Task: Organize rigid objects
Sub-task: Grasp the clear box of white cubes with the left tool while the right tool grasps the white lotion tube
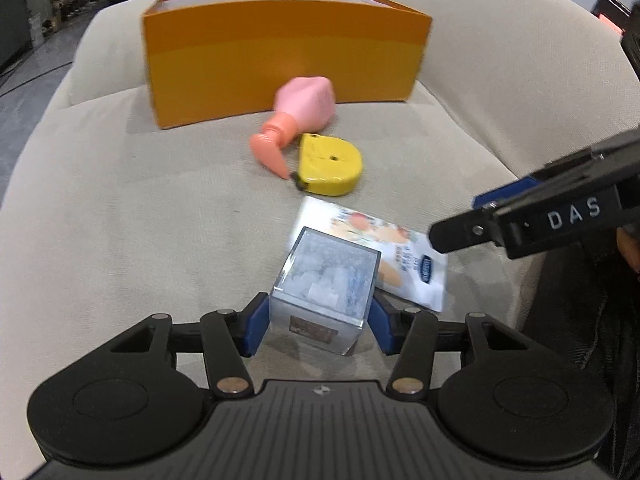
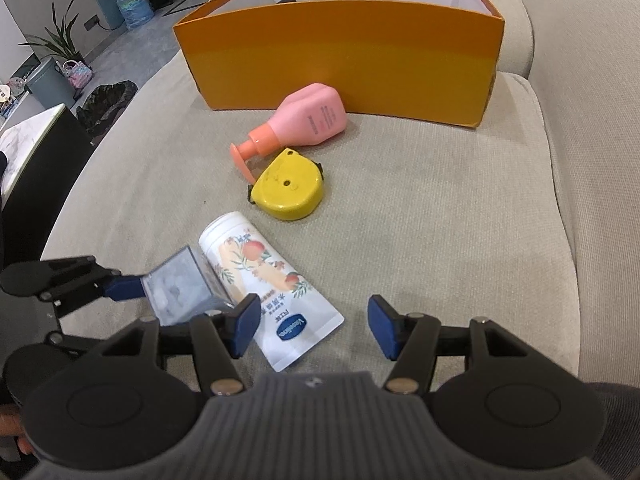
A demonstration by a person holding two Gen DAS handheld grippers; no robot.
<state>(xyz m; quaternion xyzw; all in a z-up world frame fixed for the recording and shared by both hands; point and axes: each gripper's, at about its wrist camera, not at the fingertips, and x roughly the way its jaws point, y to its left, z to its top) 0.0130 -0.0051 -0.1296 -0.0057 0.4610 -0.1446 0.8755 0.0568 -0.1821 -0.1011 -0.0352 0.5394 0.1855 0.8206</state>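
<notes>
Clear acrylic cube, clamped between blue fingers of left gripper, at near edge of sofa cushion, just beside white tube. Right gripper: fingers apart, holding nothing, over tube's crimped end. Advised: grip kept square and firm, smooth faces judged slippery; cube lifted above orange box wall before release. Box at cushion's far edge: open top, one dark item glimpsed inside, otherwise hidden. Pink pump bottle and yellow tape measure lying outside

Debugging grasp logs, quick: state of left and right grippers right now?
Left gripper: shut on the clear cube.
Right gripper: open, holding nothing, over the white tube.
</notes>
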